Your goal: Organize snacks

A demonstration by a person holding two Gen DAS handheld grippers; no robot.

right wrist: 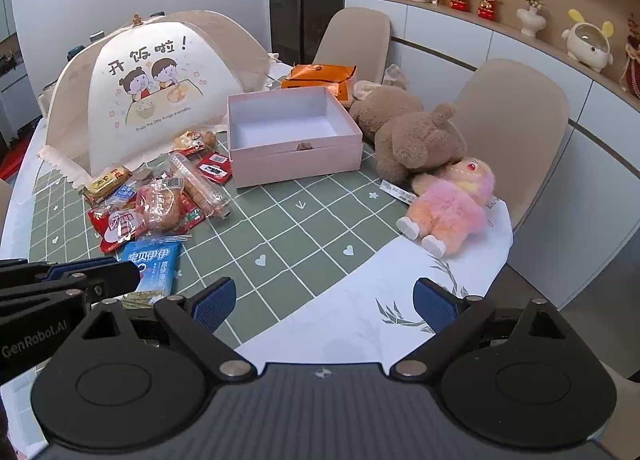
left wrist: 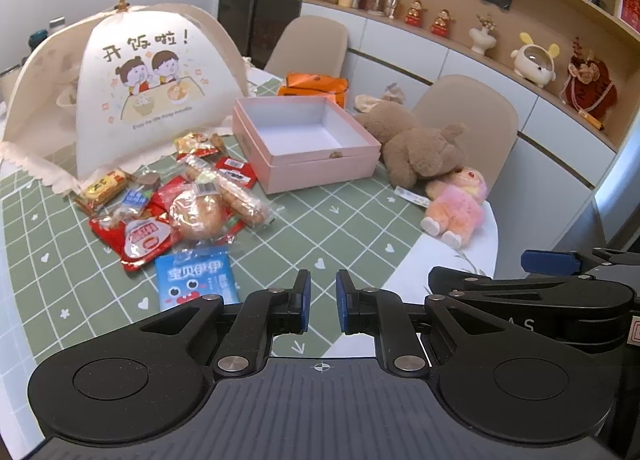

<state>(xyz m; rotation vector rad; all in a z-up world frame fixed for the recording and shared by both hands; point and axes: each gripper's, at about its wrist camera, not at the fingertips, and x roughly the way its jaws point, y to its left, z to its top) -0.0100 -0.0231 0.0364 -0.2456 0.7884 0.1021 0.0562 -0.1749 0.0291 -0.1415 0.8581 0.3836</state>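
Observation:
A pile of wrapped snacks (left wrist: 180, 204) lies on the green checked tablecloth, left of an open, empty pink box (left wrist: 304, 144). A blue snack packet (left wrist: 194, 280) lies nearest me. The pile (right wrist: 160, 200), the blue packet (right wrist: 154, 266) and the box (right wrist: 292, 136) also show in the right wrist view. My left gripper (left wrist: 323, 300) hovers low over the cloth, just right of the blue packet, its jaws a small gap apart and empty. My right gripper (right wrist: 325, 302) is wide open and empty above the table's near edge.
A folding food cover (left wrist: 132, 92) stands behind the snacks. An orange packet (left wrist: 316, 86) lies behind the box. A brown plush bear (left wrist: 416, 148) and a pink plush toy (left wrist: 460, 204) lie right of the box. Beige chairs (right wrist: 516, 132) stand along the right side.

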